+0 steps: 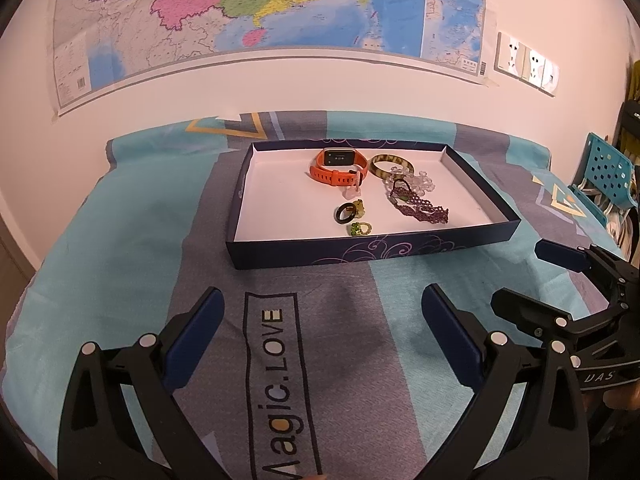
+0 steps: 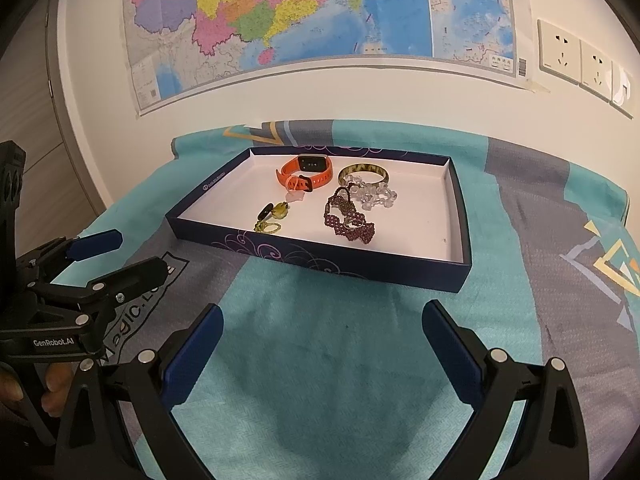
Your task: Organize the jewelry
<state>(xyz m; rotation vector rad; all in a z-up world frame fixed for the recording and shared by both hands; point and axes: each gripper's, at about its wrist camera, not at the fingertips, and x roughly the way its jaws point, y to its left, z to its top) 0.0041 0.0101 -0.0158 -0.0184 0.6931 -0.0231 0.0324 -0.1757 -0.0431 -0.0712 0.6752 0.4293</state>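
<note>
A shallow dark blue box with a white floor sits on the cloth. Inside lie an orange smartwatch, a green-brown bangle, a clear bead bracelet, a dark purple beaded piece, a black ring and a green ring. My left gripper is open and empty, short of the box. My right gripper is open and empty, also in front of the box.
A teal and grey patterned cloth covers the table. A map hangs on the wall behind. Wall sockets sit at the right. A teal perforated chair stands at the far right.
</note>
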